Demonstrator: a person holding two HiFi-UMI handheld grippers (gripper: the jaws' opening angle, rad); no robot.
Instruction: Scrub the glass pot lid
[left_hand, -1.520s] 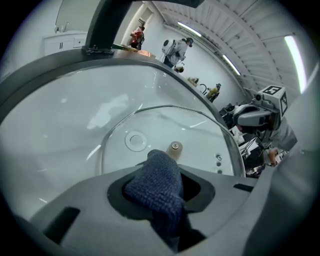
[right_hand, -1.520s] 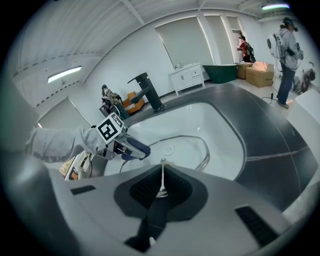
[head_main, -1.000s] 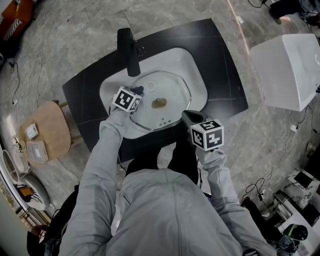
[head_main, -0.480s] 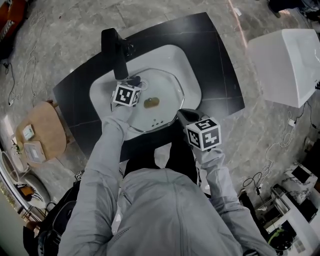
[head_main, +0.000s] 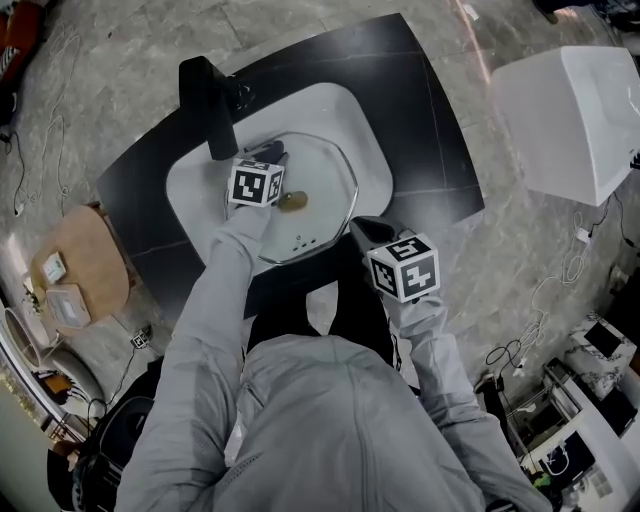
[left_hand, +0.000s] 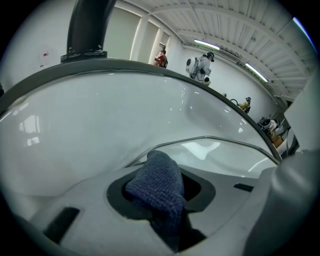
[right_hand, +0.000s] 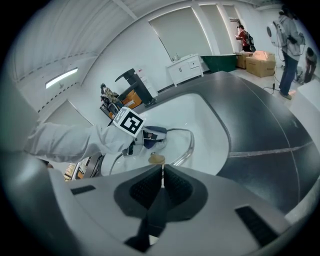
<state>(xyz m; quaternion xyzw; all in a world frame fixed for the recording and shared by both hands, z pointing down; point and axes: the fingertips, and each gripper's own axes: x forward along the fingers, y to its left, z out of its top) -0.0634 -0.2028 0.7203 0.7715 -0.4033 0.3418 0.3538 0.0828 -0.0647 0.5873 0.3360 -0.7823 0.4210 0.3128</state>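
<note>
Since a second ago my left gripper (head_main: 268, 155) has slid inward across the glass pot lid (head_main: 325, 195). Its marker cube now sits just beside the lid's brown knob (head_main: 292, 202) rather than out at the left rim. The gripper is clamped on a dark blue knitted cloth (left_hand: 156, 184), which bulges up between the pads. The cloth's tip reaches the lid's far rim, close to the black faucet (head_main: 205, 100); I can't tell whether it presses on the glass.

The lid lies in the white sink (head_main: 372, 130), which is set into the black counter (head_main: 425, 95).

My right gripper (right_hand: 162, 186) has kept to the near edge of the counter, clear of the lid. Its pads are pressed together with nothing between them.
</note>
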